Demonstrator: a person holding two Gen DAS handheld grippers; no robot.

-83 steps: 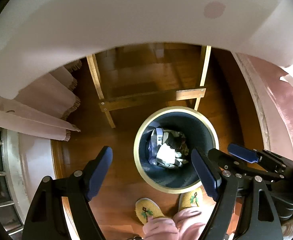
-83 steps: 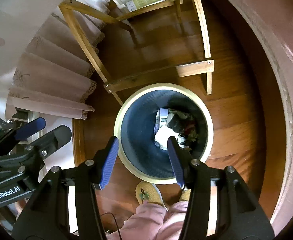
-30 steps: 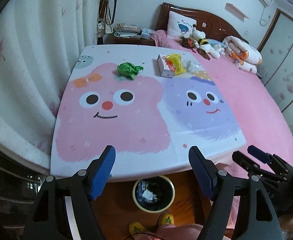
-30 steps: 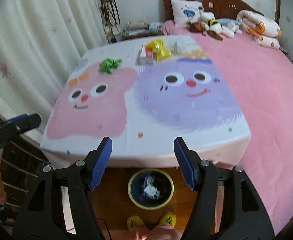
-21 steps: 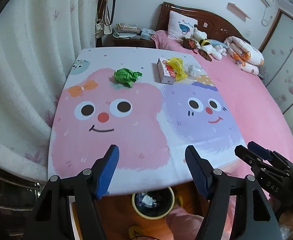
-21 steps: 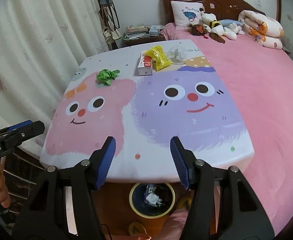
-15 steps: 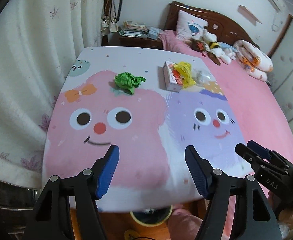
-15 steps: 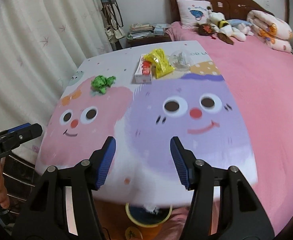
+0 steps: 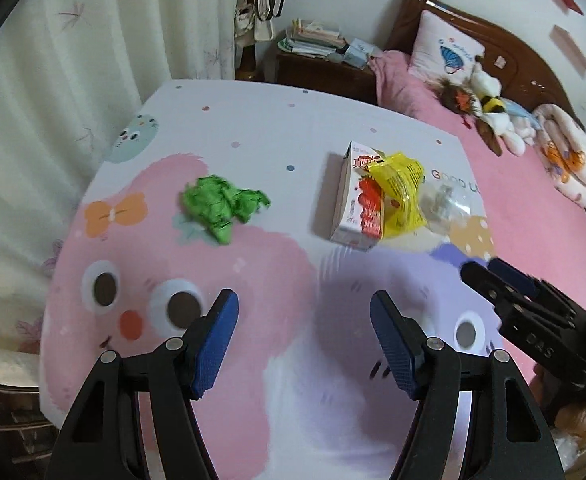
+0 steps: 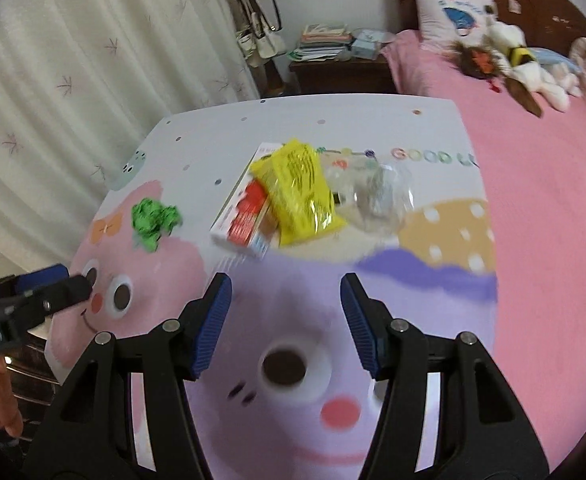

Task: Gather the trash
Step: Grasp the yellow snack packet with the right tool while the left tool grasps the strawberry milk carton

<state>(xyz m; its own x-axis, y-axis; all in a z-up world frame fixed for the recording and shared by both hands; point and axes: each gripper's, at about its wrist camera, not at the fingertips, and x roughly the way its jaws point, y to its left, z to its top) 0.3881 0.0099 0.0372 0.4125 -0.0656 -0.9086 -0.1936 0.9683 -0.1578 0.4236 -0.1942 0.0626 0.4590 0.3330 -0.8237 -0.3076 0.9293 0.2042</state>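
Observation:
On a table with a cartoon-face cloth (image 9: 253, 128) (image 10: 221, 140) lie a crumpled green paper (image 9: 221, 204) (image 10: 154, 218), a white and red carton (image 9: 355, 208) (image 10: 243, 210), a yellow wrapper (image 9: 399, 196) (image 10: 299, 192) resting on the carton, and a clear crumpled plastic piece (image 9: 443, 204) (image 10: 377, 196). My left gripper (image 9: 303, 340) hovers open over the pink face, short of the trash. My right gripper (image 10: 285, 320) is open over the purple face, just in front of the carton and wrapper. Both grippers hold nothing.
A white curtain (image 9: 73, 60) hangs along the table's left side. A pink bed (image 10: 553, 200) with a pillow and plush toys (image 10: 509, 60) borders the right. A dark nightstand (image 9: 317, 64) stacked with books stands behind the table.
Both grippers rose from over the floor bin and have advanced over the table toward the trash; the bin has dropped out of view. Both stayed open.

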